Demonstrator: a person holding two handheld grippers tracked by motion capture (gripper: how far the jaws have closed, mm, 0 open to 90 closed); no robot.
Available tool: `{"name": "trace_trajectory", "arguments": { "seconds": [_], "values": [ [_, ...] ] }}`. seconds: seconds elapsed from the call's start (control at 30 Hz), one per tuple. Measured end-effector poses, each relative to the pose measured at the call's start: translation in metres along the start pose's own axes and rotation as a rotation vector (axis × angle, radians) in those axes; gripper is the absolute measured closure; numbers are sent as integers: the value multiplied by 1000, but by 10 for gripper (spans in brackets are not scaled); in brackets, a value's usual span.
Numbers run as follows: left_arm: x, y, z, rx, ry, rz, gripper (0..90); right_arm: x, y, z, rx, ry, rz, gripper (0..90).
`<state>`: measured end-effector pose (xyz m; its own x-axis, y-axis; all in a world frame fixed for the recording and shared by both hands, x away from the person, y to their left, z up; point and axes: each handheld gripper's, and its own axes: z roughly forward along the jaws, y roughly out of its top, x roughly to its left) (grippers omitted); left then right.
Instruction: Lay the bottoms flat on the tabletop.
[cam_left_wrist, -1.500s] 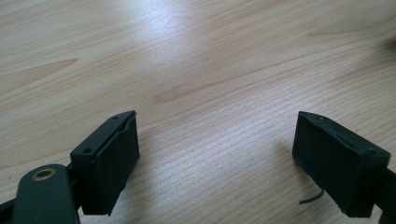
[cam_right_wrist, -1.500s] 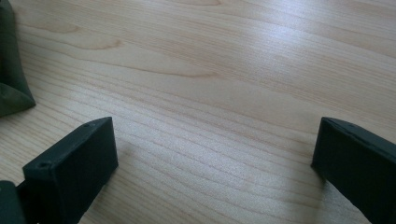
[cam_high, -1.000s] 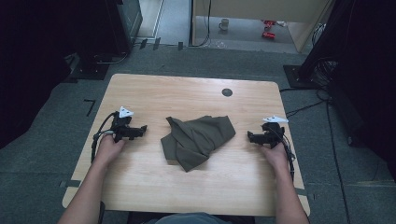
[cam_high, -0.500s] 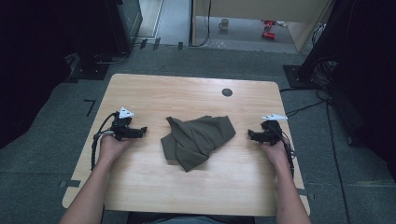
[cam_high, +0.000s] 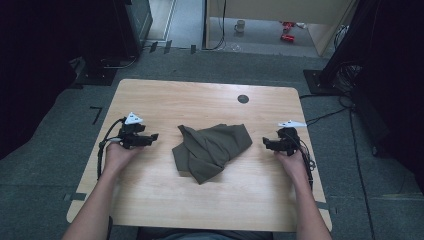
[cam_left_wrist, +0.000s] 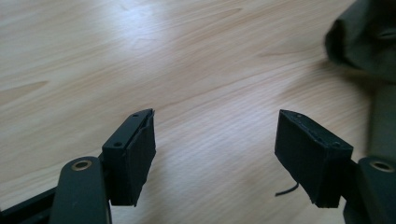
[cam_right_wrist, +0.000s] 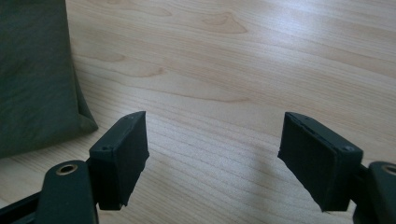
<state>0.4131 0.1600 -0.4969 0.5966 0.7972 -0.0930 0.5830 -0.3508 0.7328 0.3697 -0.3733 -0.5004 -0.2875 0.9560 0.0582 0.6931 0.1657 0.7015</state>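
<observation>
Olive-green cloth (cam_high: 212, 151) is seen crumpled at the middle of the pale wooden worktop (cam_high: 165, 105), with no label or writing that can be read on it. The left gripper (cam_high: 150, 138) is held near the worktop's left edge, its jaws spread wide over bare wood, with the cloth well apart from it. The right gripper (cam_high: 266, 144) is held near the right edge, jaws likewise spread and empty, the cloth's edge lying just beside its left jaw in the right gripper view. A small dark round spot (cam_high: 243, 99) is seen near the far edge.
</observation>
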Motion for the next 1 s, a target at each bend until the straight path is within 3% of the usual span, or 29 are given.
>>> {"name": "trace_trajectory", "arguments": {
  "seconds": [0.03,0.07,0.2,0.43,0.77,1.0],
  "values": [
    [0,0,0,0,0,0,290,0,1,-1,-3,3,6,240],
    [-2,2,-3,-4,-59,-48,292,1,1,-2,-6,8,13,243],
    [-7,6,-7,-23,-97,-42,304,3,4,-5,-17,15,15,246],
    [-23,10,-10,-23,-107,36,304,15,11,-15,-42,32,-16,274],
    [-40,13,-11,-24,-147,91,320,36,19,-23,-54,51,-82,300],
    [-53,13,-7,-14,-187,130,331,47,24,-28,-71,74,-89,315]
  ]
}}
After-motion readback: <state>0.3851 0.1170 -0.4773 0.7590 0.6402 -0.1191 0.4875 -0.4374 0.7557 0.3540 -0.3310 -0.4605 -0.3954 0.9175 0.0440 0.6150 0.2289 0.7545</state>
